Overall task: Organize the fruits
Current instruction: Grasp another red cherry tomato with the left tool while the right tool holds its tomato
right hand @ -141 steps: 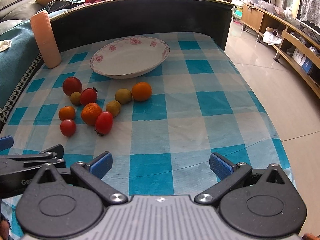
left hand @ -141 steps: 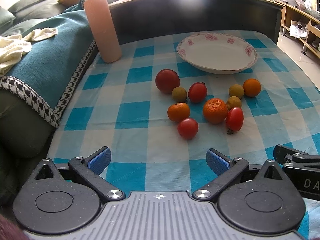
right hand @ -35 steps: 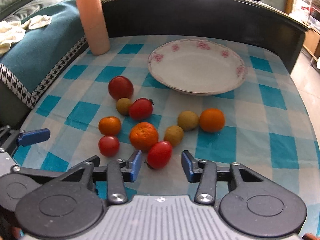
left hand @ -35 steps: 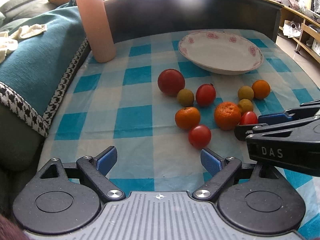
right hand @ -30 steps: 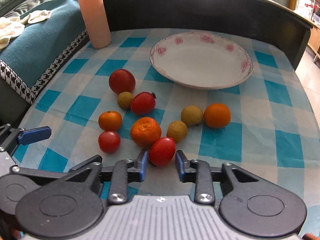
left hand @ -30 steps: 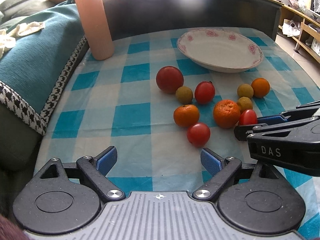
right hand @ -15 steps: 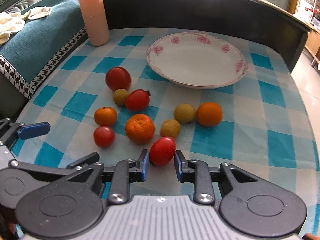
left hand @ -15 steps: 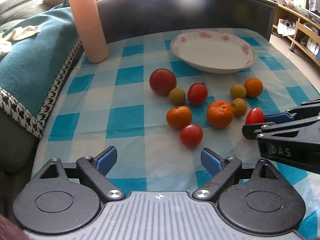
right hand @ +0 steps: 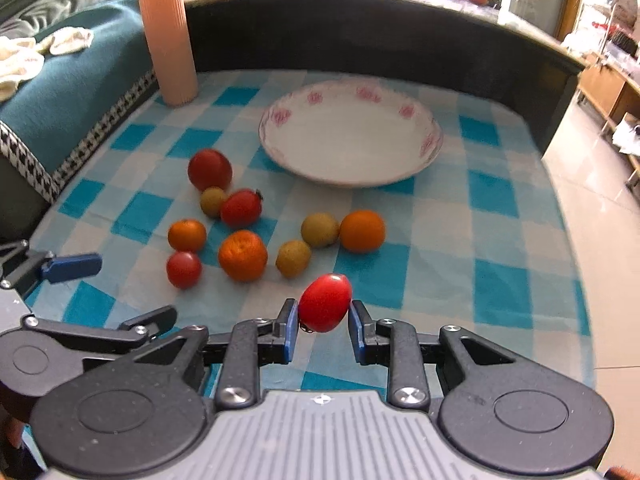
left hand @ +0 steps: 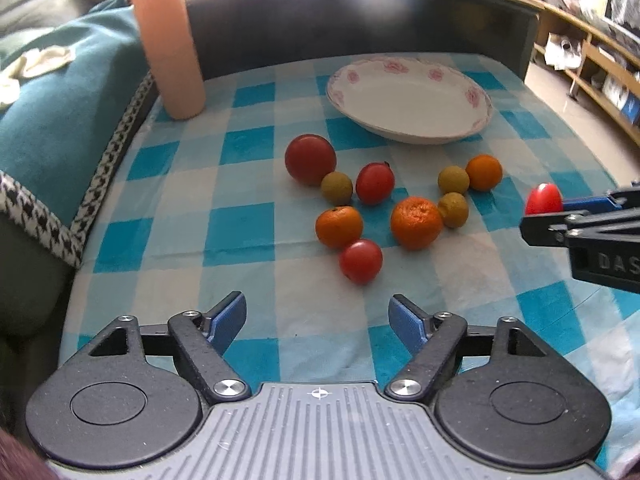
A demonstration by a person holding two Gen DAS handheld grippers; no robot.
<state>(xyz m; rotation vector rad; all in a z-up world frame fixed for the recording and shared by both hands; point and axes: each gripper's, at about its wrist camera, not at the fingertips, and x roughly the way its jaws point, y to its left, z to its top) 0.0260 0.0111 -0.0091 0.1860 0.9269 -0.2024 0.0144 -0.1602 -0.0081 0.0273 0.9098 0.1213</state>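
My right gripper (right hand: 322, 322) is shut on an oval red tomato (right hand: 325, 303) and holds it above the checked tablecloth; the tomato also shows in the left wrist view (left hand: 543, 199). A white flowered plate (right hand: 352, 136) sits empty at the back. Several fruits lie in a cluster before it: a large red tomato (right hand: 209, 169), a wrinkled orange (right hand: 242, 255), a smooth orange (right hand: 362, 230), a small round tomato (right hand: 183, 269). My left gripper (left hand: 318, 318) is open and empty, just short of that small tomato (left hand: 361, 261).
A tall pink ribbed cylinder (left hand: 169, 42) stands at the table's back left. A teal blanket (left hand: 60, 96) covers the sofa at the left. A dark curved back panel (right hand: 360, 36) rims the table's far side. The floor drops off to the right (right hand: 600, 200).
My right gripper closed on the oval tomato, lifted it off the cloth and carried it right, away from the cluster. The left gripper stayed open and hardly moved.
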